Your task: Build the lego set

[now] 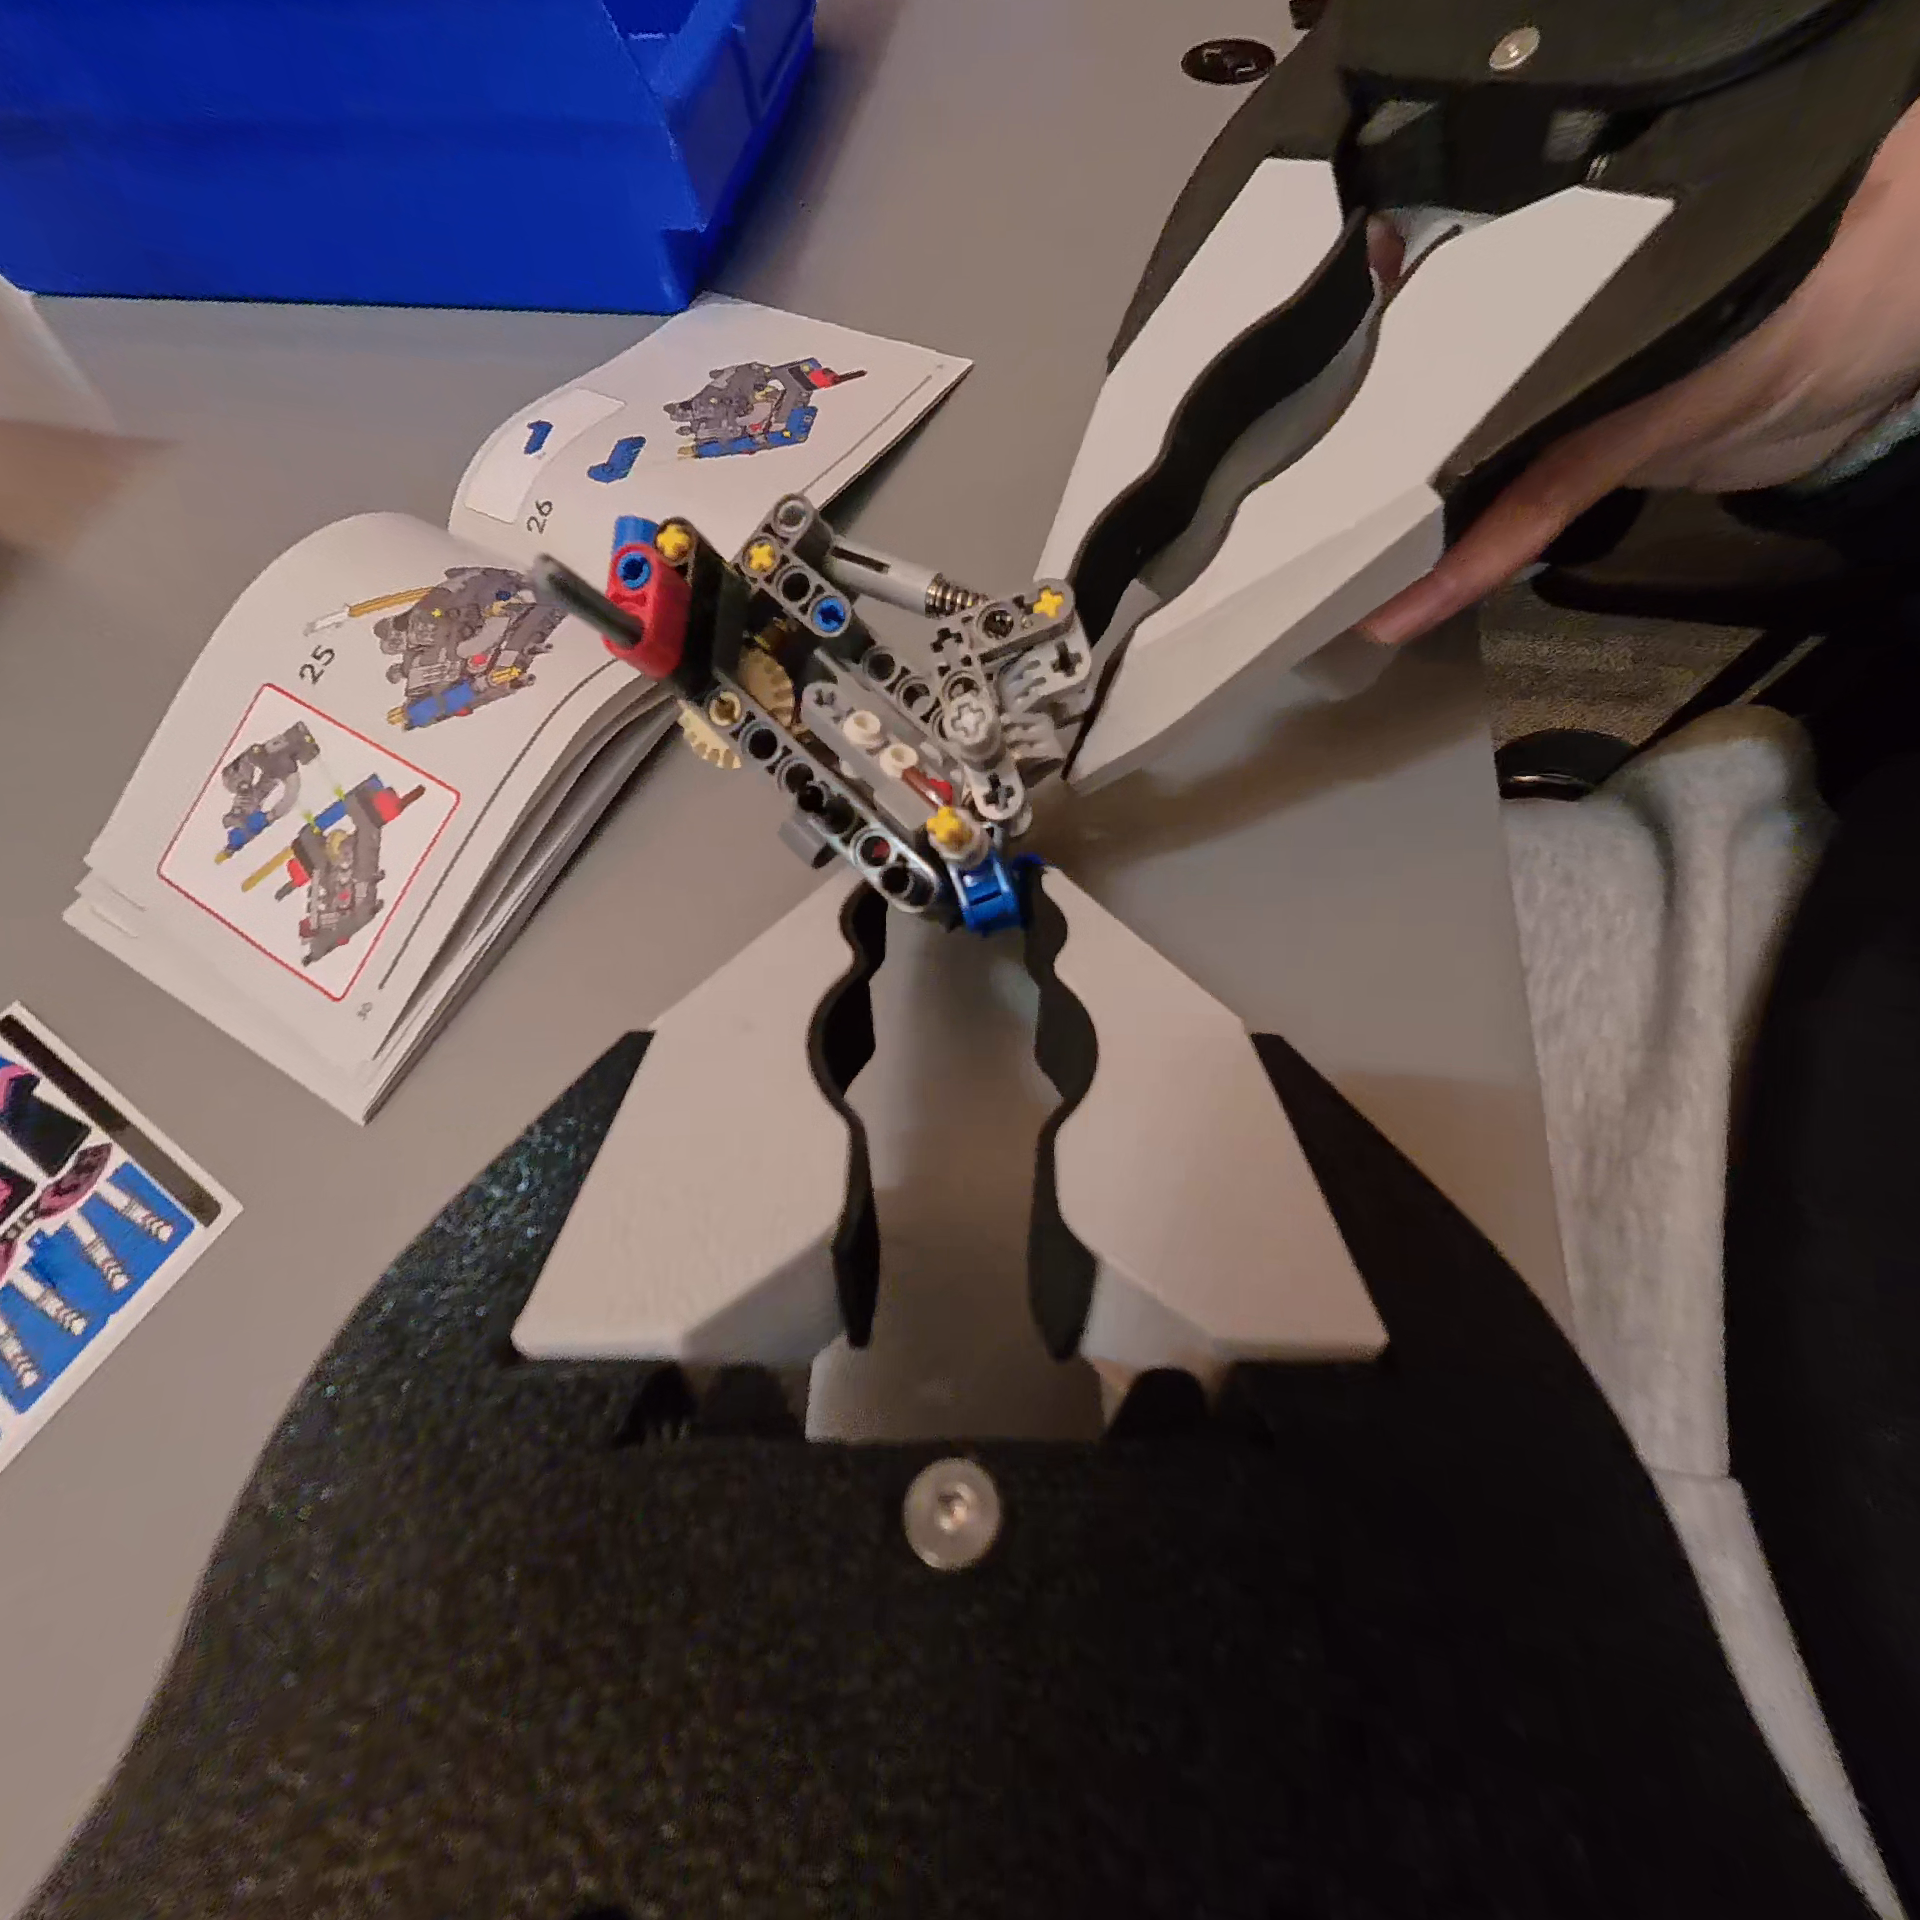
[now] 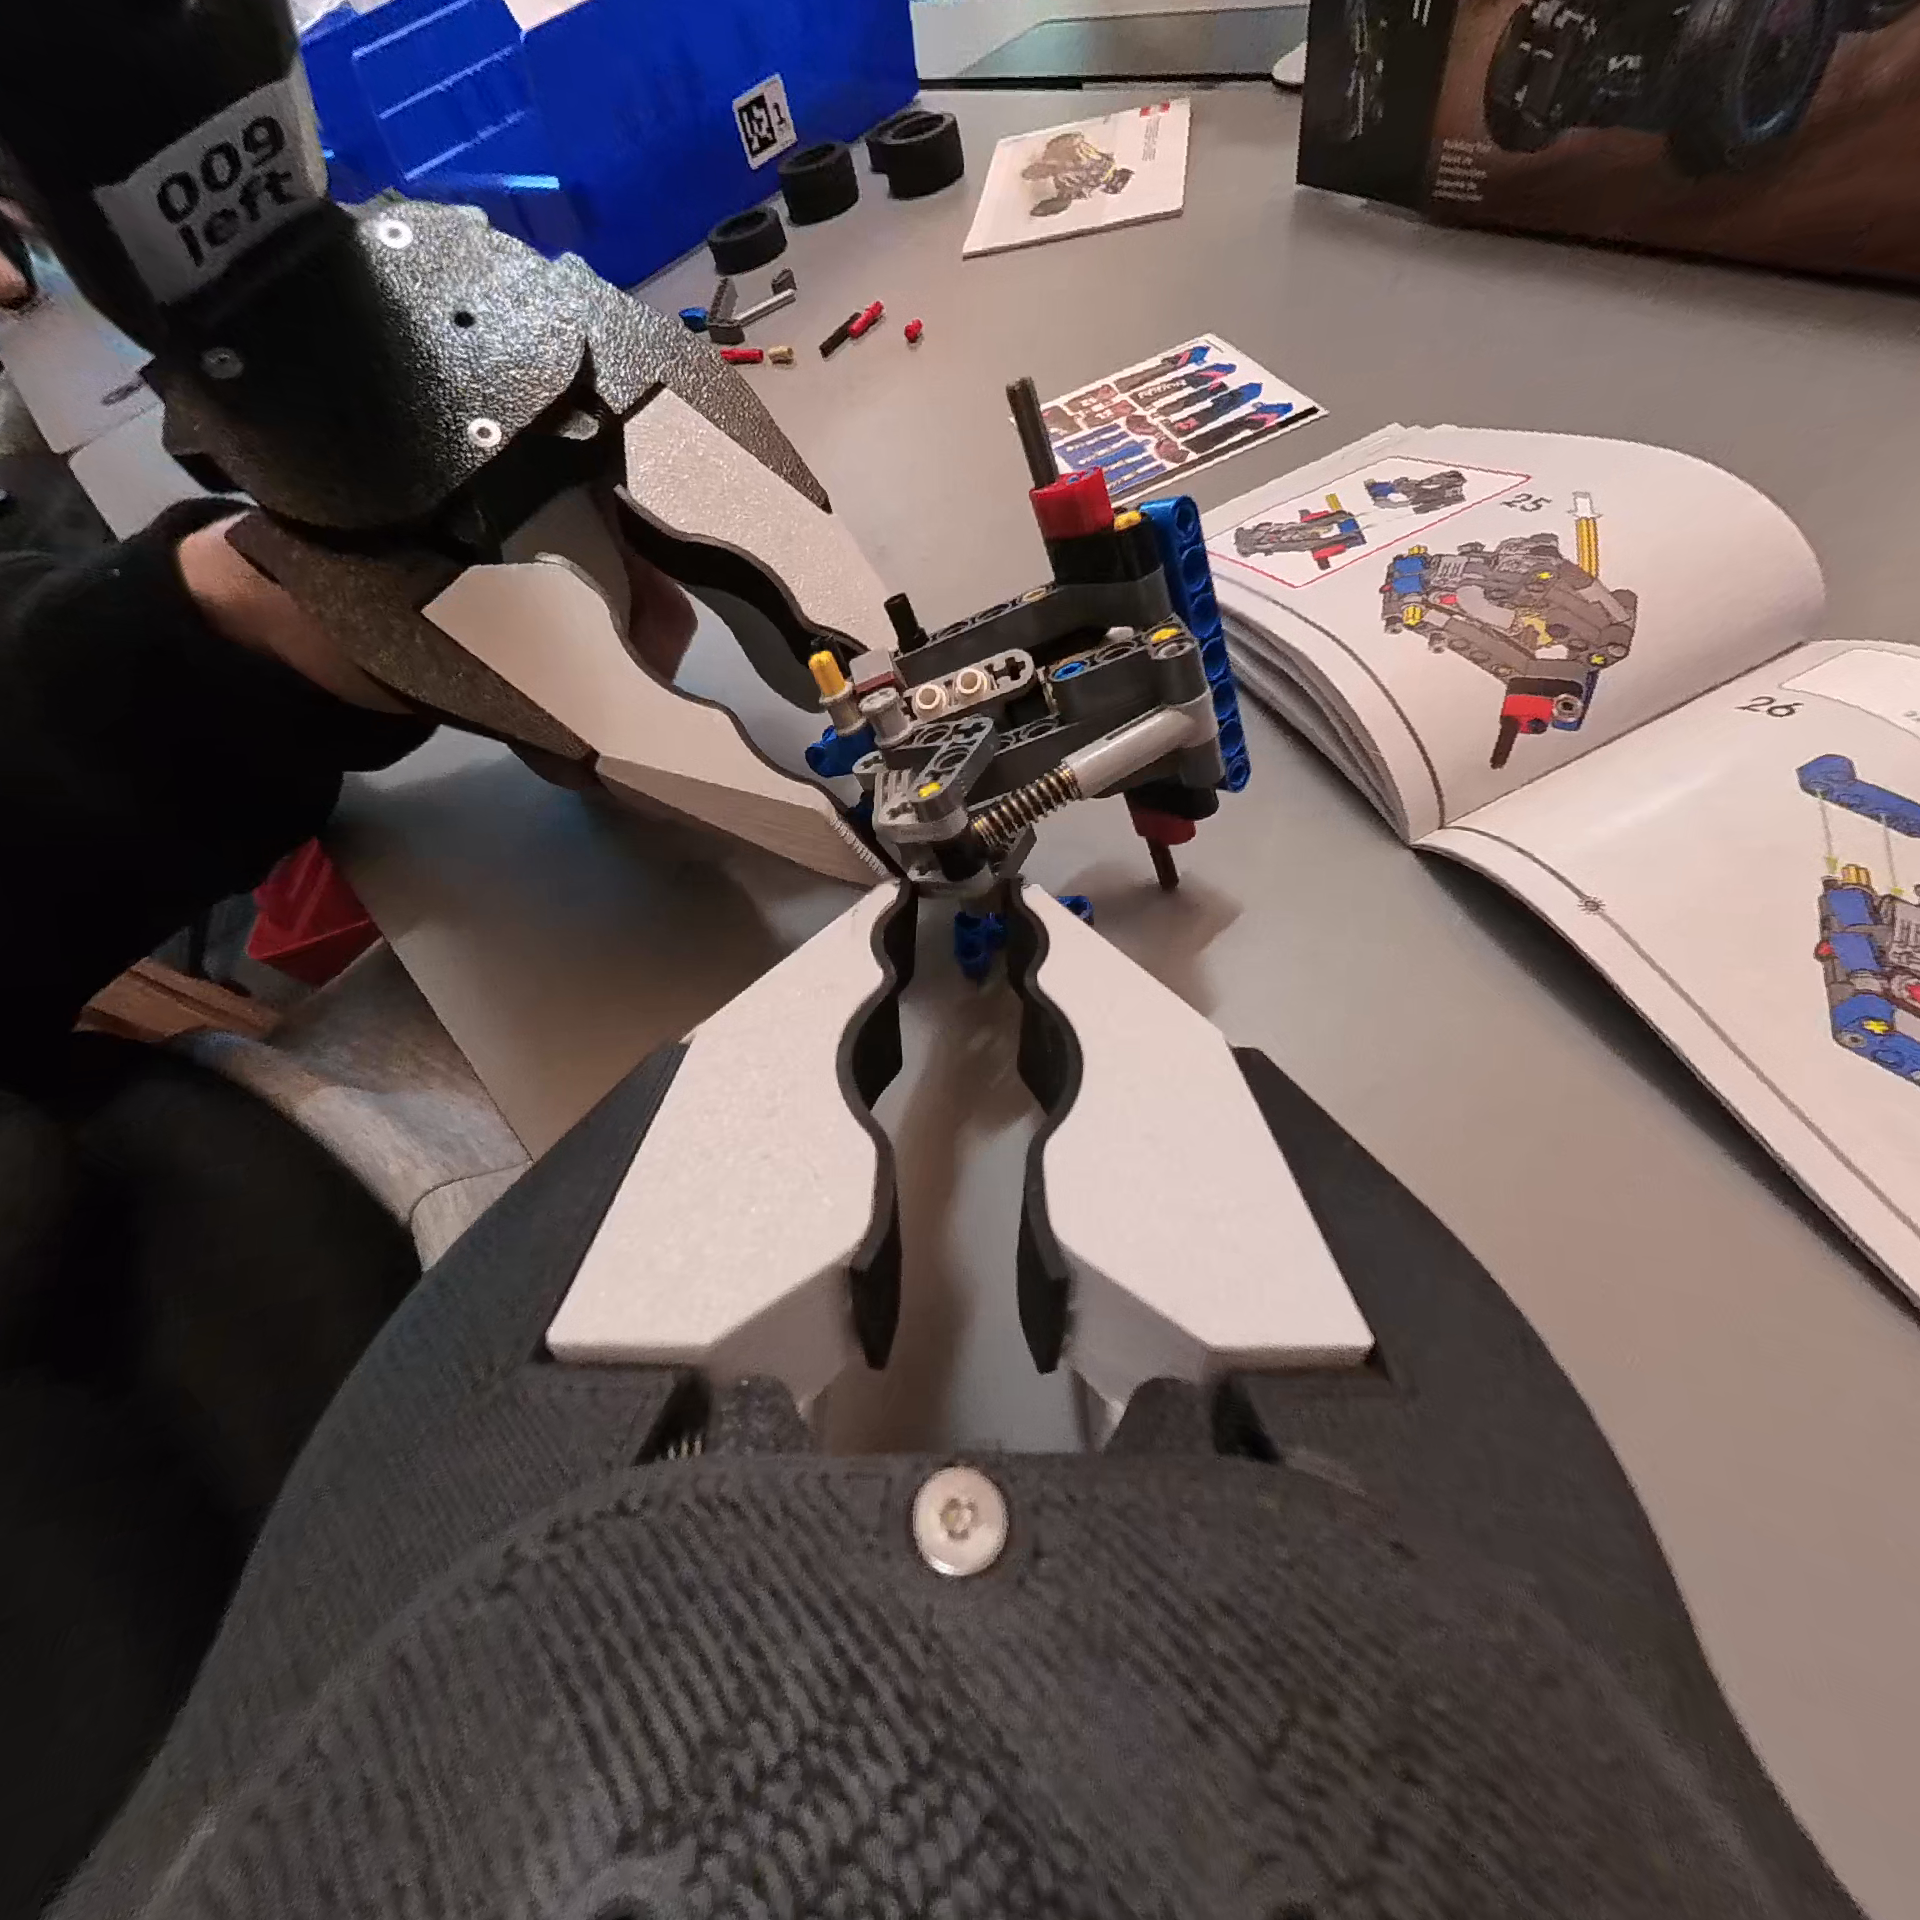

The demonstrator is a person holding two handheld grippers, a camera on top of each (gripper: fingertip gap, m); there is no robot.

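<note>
A partly built lego assembly (image 1: 831, 707) of grey beams, with a red connector, a black axle, blue parts, yellow pins and a spring shock, is held above the grey table. My left gripper (image 1: 951, 883) is shut on its blue end piece (image 1: 982, 894). My right gripper (image 1: 1075, 691) comes in from the upper right and is shut on the light grey linkage end. In the right wrist view, my right gripper (image 2: 961, 894) holds the assembly (image 2: 1039, 686) from below. The left gripper (image 2: 847, 769) grips it from the left.
An open instruction booklet (image 1: 416, 748) lies to the left, also in the right wrist view (image 2: 1507, 675). There is a sticker sheet (image 2: 1174, 416), blue bins (image 2: 623, 114), black tyres (image 2: 821, 177), loose small pieces (image 2: 810, 322), a second booklet (image 2: 1081, 177) and the set's box (image 2: 1610, 104). The tips of both grippers are at nearly the same place.
</note>
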